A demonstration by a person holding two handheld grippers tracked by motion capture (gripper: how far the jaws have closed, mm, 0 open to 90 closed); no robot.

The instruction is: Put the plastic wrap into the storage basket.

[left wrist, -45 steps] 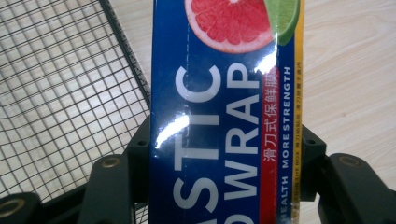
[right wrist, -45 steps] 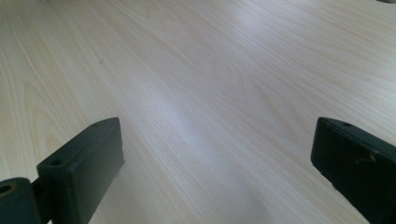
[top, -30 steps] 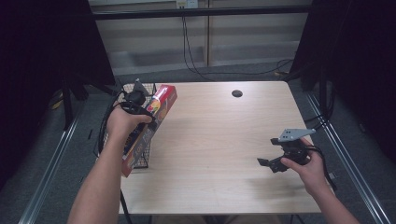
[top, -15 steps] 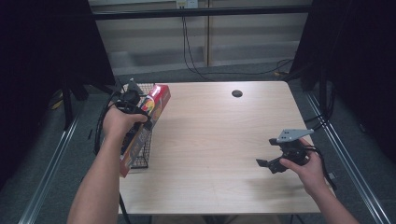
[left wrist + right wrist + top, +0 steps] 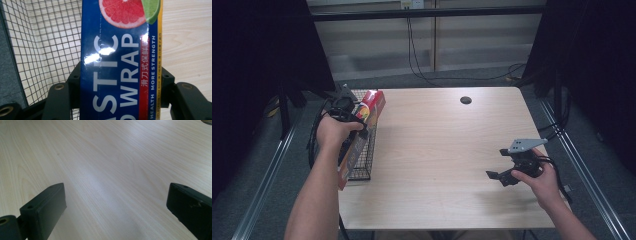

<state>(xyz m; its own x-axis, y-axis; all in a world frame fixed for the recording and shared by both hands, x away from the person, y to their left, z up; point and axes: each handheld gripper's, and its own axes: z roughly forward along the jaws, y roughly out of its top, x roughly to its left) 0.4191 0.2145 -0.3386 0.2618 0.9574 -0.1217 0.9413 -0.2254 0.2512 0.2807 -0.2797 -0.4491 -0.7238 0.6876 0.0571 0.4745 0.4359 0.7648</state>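
Pale wood grain covers the table (image 5: 437, 150), which stands on grey carpet with dark curtains to either side and cables hanging along the wall behind.

From the high view I see my left gripper (image 5: 343, 106) at the table's left edge, near its far left corner, clamped on a long plastic wrap box (image 5: 362, 131). That box lies lengthwise over a black wire basket (image 5: 362, 167) that sits along the left edge, its red end toward the far edge of the table. My right gripper (image 5: 507, 172) is near the right edge, toward the near right corner and well apart from the box, with a grey plate on top and its jaws aimed toward the table's middle. A small dark hole (image 5: 466, 100) marks the far side of the table.

Through the left gripper view, both jaws press on the sides of the blue box, with its grapefruit picture and white lettering; the basket mesh lies beneath it on the left and bare wood on the right.

Through the right gripper view, the jaws stand wide apart with nothing between them, just above bare wood.
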